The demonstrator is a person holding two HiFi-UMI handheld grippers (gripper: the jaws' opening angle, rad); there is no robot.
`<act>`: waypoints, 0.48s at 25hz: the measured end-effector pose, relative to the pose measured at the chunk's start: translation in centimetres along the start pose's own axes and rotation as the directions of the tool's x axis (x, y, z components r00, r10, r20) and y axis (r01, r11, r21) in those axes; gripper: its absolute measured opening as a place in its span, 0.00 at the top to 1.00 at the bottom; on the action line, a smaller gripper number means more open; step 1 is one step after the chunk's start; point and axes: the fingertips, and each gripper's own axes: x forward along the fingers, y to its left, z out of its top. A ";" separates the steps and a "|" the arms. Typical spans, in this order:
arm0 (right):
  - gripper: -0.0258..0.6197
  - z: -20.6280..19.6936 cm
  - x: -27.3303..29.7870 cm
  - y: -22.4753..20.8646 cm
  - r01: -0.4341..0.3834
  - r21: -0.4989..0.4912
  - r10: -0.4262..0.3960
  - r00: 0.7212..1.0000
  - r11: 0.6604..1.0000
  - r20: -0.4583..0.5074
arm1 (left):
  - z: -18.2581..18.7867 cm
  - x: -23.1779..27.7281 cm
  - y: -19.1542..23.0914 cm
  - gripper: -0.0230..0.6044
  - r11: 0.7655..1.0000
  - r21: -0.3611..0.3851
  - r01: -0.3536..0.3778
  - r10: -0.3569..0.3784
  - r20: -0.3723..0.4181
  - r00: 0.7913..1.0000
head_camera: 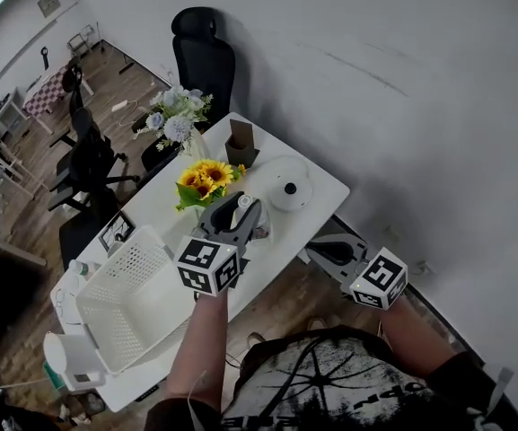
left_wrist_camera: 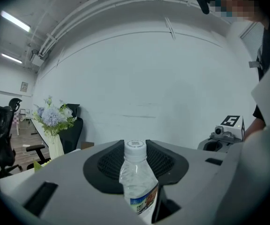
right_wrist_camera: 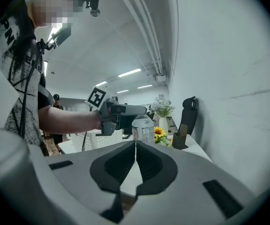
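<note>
- Clear plastic with a white cap: we are gripping an upright water bottle in our left gripper, its jaws clamping the bottle's body.
- We are holding the bottle over the white surface, just beside the sunflowers and near the white basket; we cannot tell whether it is resting there.
- We are holding our right gripper with its jaws pressed together on nothing, off the surface's near edge, apart from the bottle.
</note>
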 end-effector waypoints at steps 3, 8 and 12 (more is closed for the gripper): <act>0.92 -0.7 0.0 -0.5 -0.005 0.011 0.006 1.000 1.000 -0.019 | -1.6 1.0 0.1 0.72 1.000 -0.001 -0.005 0.005 -0.015 1.000; 0.92 -2.1 -0.2 -1.2 -0.012 0.018 0.013 0.998 1.000 -0.064 | -4.2 2.3 0.4 0.72 1.000 -0.007 -0.024 0.024 -0.043 0.999; 0.92 -3.1 0.0 -1.6 -0.018 0.037 0.021 0.996 0.999 -0.085 | -6.4 3.2 0.4 0.72 0.999 -0.023 -0.024 0.023 -0.055 0.998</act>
